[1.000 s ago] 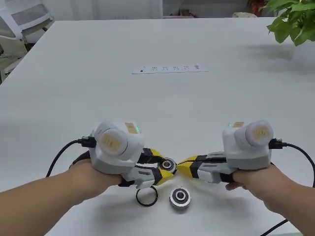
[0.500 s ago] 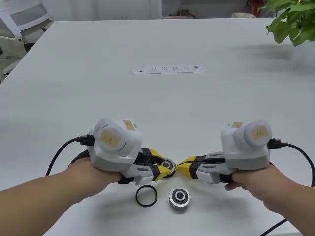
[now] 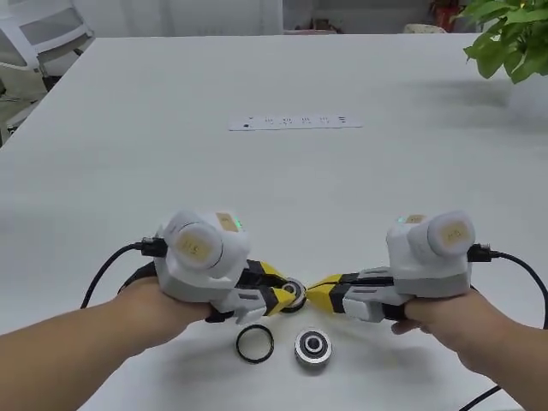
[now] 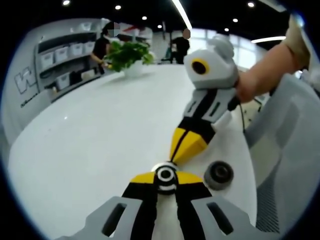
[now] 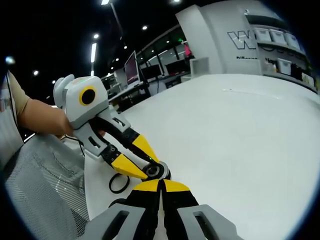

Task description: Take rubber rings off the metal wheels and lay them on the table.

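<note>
My left gripper (image 3: 289, 293) is shut on a small metal wheel (image 3: 294, 290) with a black rubber ring, held just above the table; the same wheel (image 4: 165, 175) sits between its yellow jaws. From the right, my right gripper (image 3: 312, 289) comes in with its jaws shut, and its tip (image 5: 161, 182) touches the rim of the held wheel (image 5: 156, 171). Whether it pinches the ring is hidden. A loose black rubber ring (image 3: 255, 342) lies on the table below the left gripper. Beside it lies a second metal wheel (image 3: 313, 347), bare and silvery.
The white table (image 3: 282, 188) stretches far ahead. A flat white power strip (image 3: 294, 122) lies at mid-table. A green plant (image 3: 512, 38) stands at the far right corner and a white chair (image 3: 38, 43) at the far left. Cables trail from both grippers.
Both grippers stay met at the held wheel. The left gripper has drawn slightly up and away from the loose ring, which now lies fully uncovered.
</note>
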A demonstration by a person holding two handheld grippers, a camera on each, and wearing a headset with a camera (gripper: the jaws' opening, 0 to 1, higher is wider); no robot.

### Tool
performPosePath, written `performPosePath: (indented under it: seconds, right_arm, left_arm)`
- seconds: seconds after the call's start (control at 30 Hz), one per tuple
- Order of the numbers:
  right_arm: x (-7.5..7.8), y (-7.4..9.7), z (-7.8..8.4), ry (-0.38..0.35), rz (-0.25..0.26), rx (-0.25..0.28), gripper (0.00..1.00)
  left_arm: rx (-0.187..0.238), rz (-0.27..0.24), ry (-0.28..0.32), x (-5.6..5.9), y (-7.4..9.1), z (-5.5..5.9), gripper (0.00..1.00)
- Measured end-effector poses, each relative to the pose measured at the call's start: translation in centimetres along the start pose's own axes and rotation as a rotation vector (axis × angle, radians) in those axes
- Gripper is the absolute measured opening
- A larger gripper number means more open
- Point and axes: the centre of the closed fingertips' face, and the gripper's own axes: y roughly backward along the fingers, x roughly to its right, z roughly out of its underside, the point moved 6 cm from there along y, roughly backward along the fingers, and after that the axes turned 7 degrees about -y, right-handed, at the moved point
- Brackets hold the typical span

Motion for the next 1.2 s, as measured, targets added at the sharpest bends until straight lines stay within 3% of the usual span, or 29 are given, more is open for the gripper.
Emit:
performPosePath:
  seconds: [0.53, 1.2]
  right_arm:
    - [-0.1, -0.1, -0.1, -0.069, -0.002, 0.019, 0.0]
    - [-1.1, -0.4, -0.4, -0.009, -0.023, 0.01, 0.0]
  left_arm:
    - [-0.016, -0.017, -0.008, 0.0, -0.1, 0.0, 0.13]
    - [-0.025, -0.021, -0.028, 0.1, -0.1, 0.0, 0.12]
